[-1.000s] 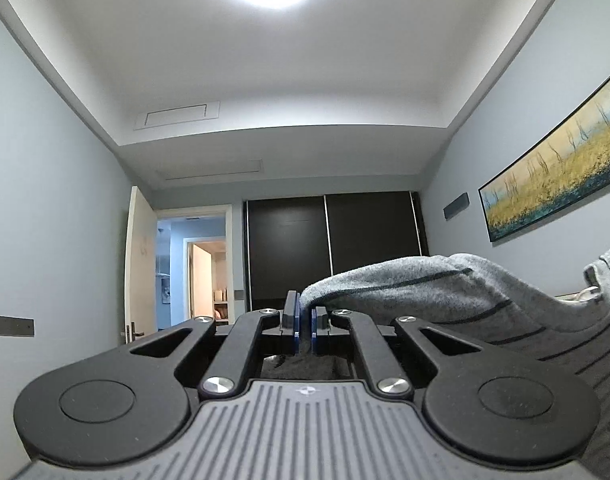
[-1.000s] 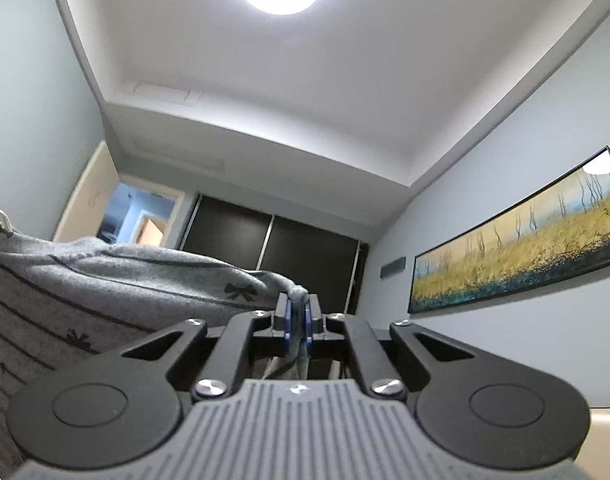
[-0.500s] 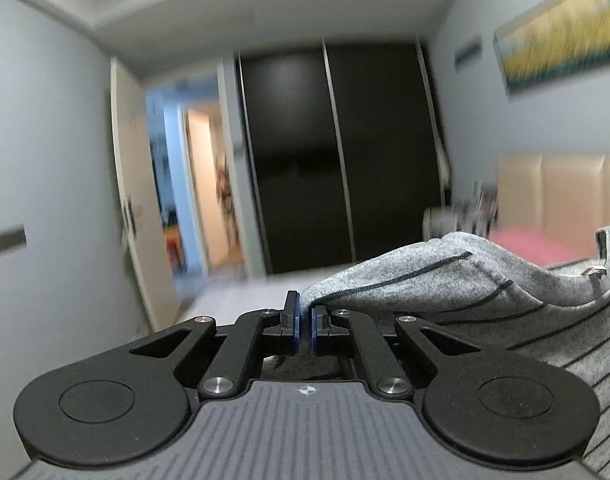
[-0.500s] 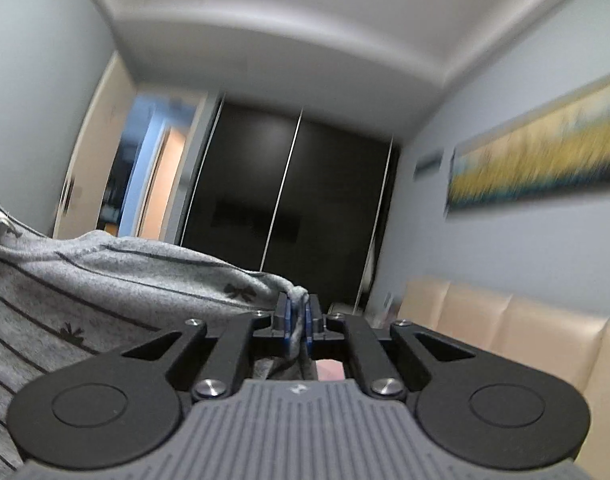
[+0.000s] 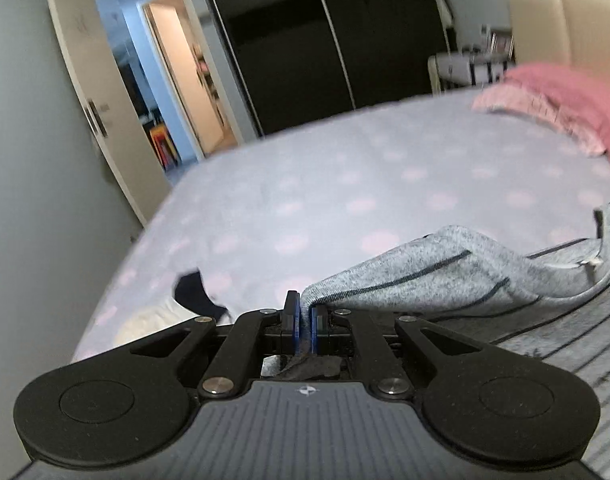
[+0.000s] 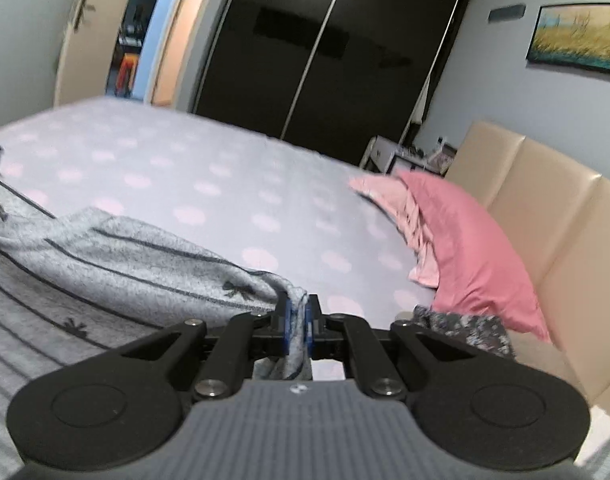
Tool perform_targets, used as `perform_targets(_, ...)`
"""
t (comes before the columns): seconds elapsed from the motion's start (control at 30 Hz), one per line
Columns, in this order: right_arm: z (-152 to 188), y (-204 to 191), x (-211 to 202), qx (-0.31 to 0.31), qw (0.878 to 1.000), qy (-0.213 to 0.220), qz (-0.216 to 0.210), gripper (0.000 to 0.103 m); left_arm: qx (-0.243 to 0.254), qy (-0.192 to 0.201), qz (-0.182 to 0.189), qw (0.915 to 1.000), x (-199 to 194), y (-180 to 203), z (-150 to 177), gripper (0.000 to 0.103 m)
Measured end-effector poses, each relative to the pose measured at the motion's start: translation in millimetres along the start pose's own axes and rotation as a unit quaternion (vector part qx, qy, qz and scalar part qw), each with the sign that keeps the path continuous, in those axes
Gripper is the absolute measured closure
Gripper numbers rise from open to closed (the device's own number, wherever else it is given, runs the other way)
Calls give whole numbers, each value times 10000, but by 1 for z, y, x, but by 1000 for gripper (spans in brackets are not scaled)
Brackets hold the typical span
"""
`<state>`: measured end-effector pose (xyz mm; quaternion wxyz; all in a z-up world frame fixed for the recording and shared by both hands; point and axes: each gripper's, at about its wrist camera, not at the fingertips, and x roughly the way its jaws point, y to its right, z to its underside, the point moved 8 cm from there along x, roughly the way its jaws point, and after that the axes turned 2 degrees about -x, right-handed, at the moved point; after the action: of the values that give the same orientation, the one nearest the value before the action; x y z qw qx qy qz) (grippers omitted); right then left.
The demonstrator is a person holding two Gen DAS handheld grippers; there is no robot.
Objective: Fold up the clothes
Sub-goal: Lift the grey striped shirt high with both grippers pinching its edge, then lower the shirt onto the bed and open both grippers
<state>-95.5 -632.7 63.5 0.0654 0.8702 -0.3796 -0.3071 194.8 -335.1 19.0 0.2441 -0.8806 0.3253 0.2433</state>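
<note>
A grey knit garment with thin dark stripes (image 5: 457,272) hangs between my two grippers over the bed. My left gripper (image 5: 303,312) is shut on one corner of it; the cloth runs off to the right. In the right wrist view the same garment (image 6: 117,252), with small dark bow marks, runs off to the left, and my right gripper (image 6: 297,312) is shut on its other corner. Cloth is pinched between both pairs of blue pads.
A bed with a lilac sheet with pink dots (image 5: 345,184) (image 6: 225,184) lies below. A pink pillow (image 6: 473,240) (image 5: 561,100) and a beige headboard (image 6: 553,216) are to the right. A dark garment (image 5: 193,292) and a patterned cloth (image 6: 465,328) lie on the bed. A black wardrobe (image 6: 329,52) stands behind.
Both grippers have tilted down from the ceiling and wall toward the bed, still holding the grey garment. The bed, the pillow and the other clothes have come into view.
</note>
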Motion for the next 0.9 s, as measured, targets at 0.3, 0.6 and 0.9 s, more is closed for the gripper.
perform_targets(0.3,60,-40,117,-156,9950,-965,-207,95,221,-1044,119,9942,122,30,62,99)
perform_targets(0.6,101,-55,164,-213,9869,-1551,-383,75,346,-1608,227,9861,163,43,98,91)
perform_targets(0.9,81,0,100,531,9862,-1310,-864,34,-108,-1166,340,9925,81,-2,86,57)
